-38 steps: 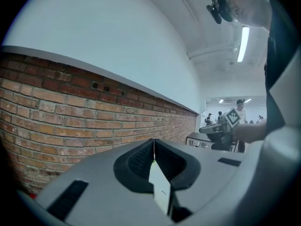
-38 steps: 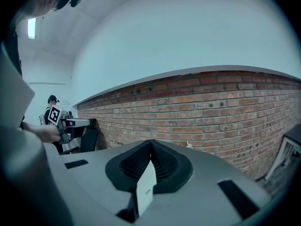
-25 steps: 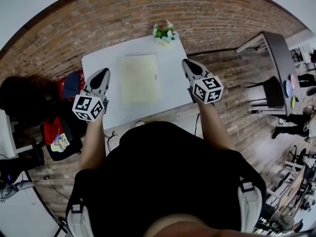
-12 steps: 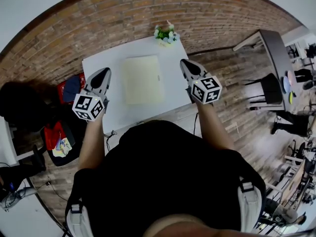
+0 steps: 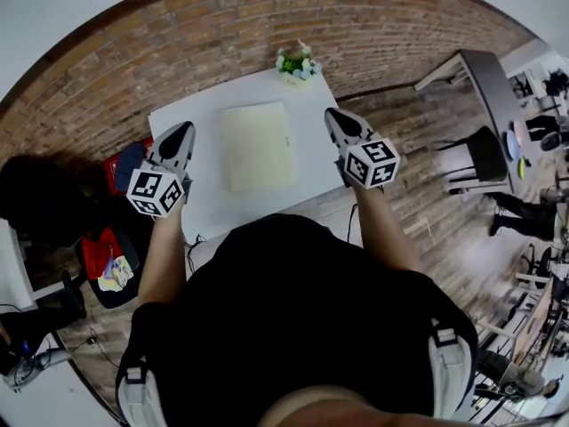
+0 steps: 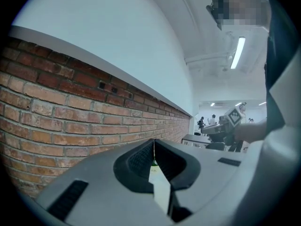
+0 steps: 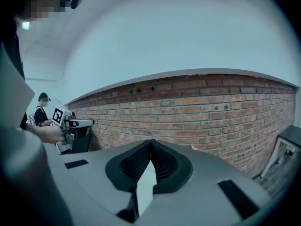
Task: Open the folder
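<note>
A pale yellow folder [image 5: 258,145] lies closed in the middle of the white table [image 5: 200,194]. My left gripper [image 5: 180,132] hovers over the table's left edge, to the folder's left, jaws shut and empty. My right gripper [image 5: 334,116] hovers at the table's right edge, to the folder's right, also shut with nothing in it. In the left gripper view the left gripper [image 6: 153,143] has its tips together against the brick wall; the right gripper [image 7: 151,142] shows the same in the right gripper view. Neither gripper view shows the folder.
A small potted plant [image 5: 296,60] stands at the table's far edge. Red and dark bags [image 5: 111,252] lie on the floor to the left. A dark desk [image 5: 500,87] and chair [image 5: 484,163] stand at the right. A brick wall [image 5: 204,34] runs behind the table.
Both grippers have shifted slightly across the view while staying on either side of the folder. Jaws stay shut and the folder has not moved.
</note>
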The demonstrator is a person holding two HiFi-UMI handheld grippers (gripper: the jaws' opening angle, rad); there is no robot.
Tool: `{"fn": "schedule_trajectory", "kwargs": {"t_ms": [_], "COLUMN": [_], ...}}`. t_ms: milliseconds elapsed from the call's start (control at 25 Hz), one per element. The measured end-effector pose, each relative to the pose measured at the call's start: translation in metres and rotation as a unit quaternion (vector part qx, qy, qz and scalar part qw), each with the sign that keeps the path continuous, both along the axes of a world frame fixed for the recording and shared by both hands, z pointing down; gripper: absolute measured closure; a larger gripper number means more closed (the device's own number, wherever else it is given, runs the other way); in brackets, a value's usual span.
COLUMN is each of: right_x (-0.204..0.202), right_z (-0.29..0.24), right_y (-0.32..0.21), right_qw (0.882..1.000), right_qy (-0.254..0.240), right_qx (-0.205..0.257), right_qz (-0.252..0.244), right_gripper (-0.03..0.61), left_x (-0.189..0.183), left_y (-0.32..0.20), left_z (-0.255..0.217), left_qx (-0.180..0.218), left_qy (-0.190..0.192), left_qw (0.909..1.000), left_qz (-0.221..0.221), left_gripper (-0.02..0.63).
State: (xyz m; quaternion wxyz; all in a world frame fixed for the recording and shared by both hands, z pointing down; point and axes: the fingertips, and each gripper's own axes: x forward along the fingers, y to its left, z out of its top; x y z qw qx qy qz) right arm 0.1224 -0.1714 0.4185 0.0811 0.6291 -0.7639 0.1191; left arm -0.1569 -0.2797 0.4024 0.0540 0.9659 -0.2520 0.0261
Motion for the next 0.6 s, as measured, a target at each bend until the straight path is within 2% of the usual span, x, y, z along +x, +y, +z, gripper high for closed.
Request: {"fn": "schedule_trajectory", "kwargs": {"t_ms": [400,600], "right_x": [0.013,0.021], "right_z": [0.005,0.002], "right_y": [-0.003,-0.018], "right_qw": [1.0,1.0], "right_qy": [0.0,-0.001], "right_qx": [-0.003,0.001], "right_qz": [-0.01,-0.03], "right_gripper": [0.552,0.552], "left_x": [0.012,0.02], "left_y": [0.001,0.002], "left_z": [0.004,-0.005], "left_qx": [0.0,0.008], "left_qy": [-0.005,-0.008], "left_qw": [1.0,0.9998], "left_qz": [-0.005,-0.019], "left_gripper": [0.6,0.6]}}
